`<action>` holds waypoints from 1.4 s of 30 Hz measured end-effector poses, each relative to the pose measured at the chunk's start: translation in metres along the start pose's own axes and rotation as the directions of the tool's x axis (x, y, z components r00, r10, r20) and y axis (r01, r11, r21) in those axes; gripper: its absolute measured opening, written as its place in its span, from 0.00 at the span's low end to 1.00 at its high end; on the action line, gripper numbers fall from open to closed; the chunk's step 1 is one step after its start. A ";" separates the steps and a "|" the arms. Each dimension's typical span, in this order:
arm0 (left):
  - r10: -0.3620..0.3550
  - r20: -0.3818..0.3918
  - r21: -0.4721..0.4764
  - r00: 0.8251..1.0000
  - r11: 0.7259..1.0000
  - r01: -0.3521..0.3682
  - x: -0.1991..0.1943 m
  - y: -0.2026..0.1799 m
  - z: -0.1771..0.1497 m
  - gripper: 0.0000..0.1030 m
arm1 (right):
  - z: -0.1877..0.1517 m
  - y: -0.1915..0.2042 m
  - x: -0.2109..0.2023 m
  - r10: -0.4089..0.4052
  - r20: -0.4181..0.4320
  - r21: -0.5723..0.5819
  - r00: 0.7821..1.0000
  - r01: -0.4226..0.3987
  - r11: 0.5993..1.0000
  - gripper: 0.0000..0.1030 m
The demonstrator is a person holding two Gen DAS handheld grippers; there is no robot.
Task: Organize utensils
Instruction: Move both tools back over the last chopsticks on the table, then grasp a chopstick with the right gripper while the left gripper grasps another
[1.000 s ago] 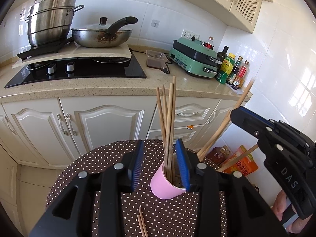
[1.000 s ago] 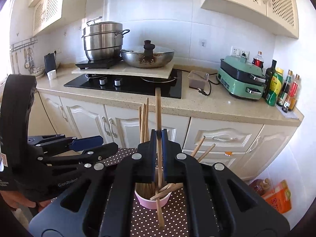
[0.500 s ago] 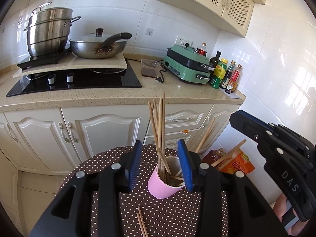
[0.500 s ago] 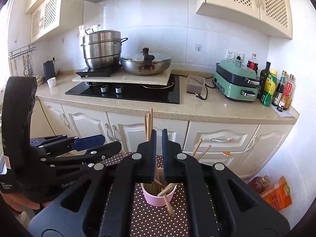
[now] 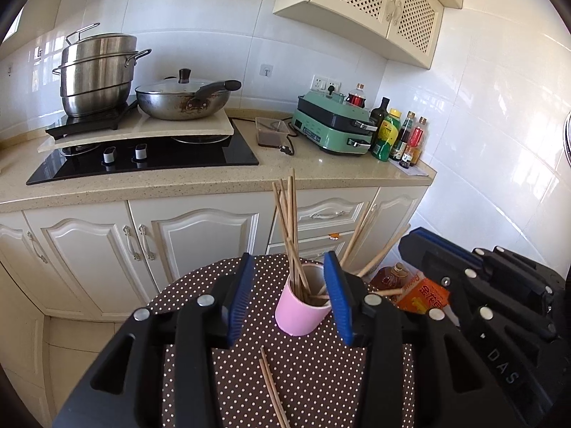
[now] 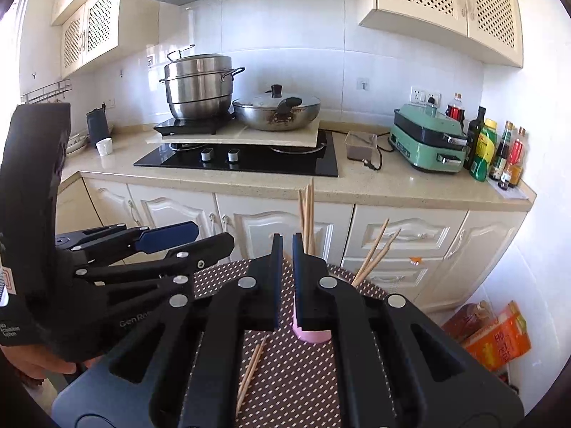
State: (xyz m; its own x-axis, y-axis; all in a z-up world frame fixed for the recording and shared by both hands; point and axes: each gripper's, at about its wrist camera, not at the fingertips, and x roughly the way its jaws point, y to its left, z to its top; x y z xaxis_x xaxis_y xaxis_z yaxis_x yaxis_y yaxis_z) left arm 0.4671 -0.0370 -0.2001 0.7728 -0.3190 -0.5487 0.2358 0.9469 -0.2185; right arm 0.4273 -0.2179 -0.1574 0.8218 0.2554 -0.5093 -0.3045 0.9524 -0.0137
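A pink cup point(image 5: 301, 312) stands on a round brown polka-dot table point(image 5: 321, 374) and holds several wooden chopsticks point(image 5: 291, 228), some upright, some leaning right. My left gripper point(image 5: 291, 301) is open, its blue pads on either side of the cup without touching it. Two loose chopsticks point(image 5: 273, 388) lie on the table in front of the cup. My right gripper point(image 6: 287, 278) is nearly closed and empty, above and in front of the cup point(image 6: 312, 335). The loose chopsticks point(image 6: 251, 371) lie to its lower left.
A kitchen counter point(image 5: 178, 178) runs behind the table with a hob, a steel pot point(image 5: 96, 75), a wok point(image 5: 182, 101), a green grill point(image 5: 333, 128) and bottles point(image 5: 396, 135). An orange packet point(image 6: 499, 339) and a bottle sit on the floor at the right.
My right gripper let go of the chopstick, which now rests in the cup, and drew back and up. My left gripper also pulled back a little from the cup.
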 end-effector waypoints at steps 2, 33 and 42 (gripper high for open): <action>0.004 -0.011 0.002 1.000 1.000 -0.004 -0.005 0.002 -0.006 0.40 | -0.007 0.005 -0.002 -0.005 -0.015 0.012 1.000 0.006 1.000 0.06; 0.052 -0.494 -0.096 0.868 0.989 -0.114 0.072 0.077 -0.148 0.42 | -0.179 0.021 0.125 0.188 -0.631 0.261 0.753 -0.022 0.965 0.06; 0.050 -0.525 -0.107 0.849 0.986 -0.124 0.082 0.079 -0.157 0.42 | -0.193 0.032 0.147 0.198 -0.678 0.253 0.708 -0.029 0.967 0.06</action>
State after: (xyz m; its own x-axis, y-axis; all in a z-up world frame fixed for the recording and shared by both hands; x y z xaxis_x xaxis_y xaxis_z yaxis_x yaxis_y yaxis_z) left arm 0.4566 0.0054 -0.3893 0.3584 -0.2446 -0.9009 0.0735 0.9695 -0.2340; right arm 0.4455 -0.1824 -0.3989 0.1947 0.2569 -0.9466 -0.1964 0.9557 0.2190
